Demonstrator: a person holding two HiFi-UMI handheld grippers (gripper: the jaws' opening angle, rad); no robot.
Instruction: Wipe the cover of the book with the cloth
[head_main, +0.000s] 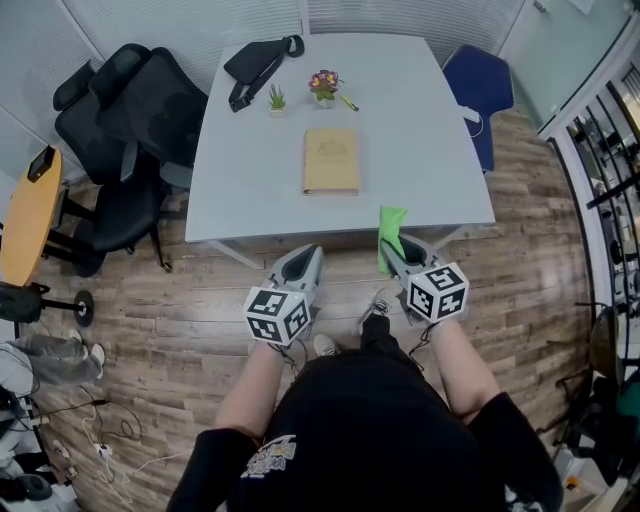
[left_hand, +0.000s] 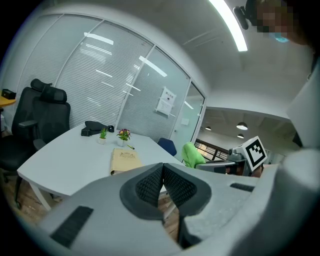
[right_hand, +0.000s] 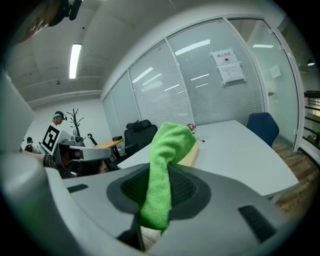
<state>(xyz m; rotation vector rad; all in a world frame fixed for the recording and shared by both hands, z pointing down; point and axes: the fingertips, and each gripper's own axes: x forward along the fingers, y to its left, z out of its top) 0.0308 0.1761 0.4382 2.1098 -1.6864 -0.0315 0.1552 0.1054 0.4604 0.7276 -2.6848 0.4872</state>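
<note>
Head view: the book (head_main: 331, 160) is noted mid-frame on the tabletop (head_main: 420, 130), unreached. Left gripper view: the left tongs (left_hand: 162, 167) are pressed together, empty. Right gripper view: the cloth (right_hand: 170, 145) is pinched by the right tongs (right_hand: 167, 174). Approach is judged; cloth must be carried onto the cover.

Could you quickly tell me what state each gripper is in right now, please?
Left gripper: closed, nothing between its jaws.
Right gripper: closed on the green cloth.

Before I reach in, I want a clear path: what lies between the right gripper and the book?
Only bare table, per the head view: nothing stands between the right gripper, shut on the cloth, and the book.
</note>
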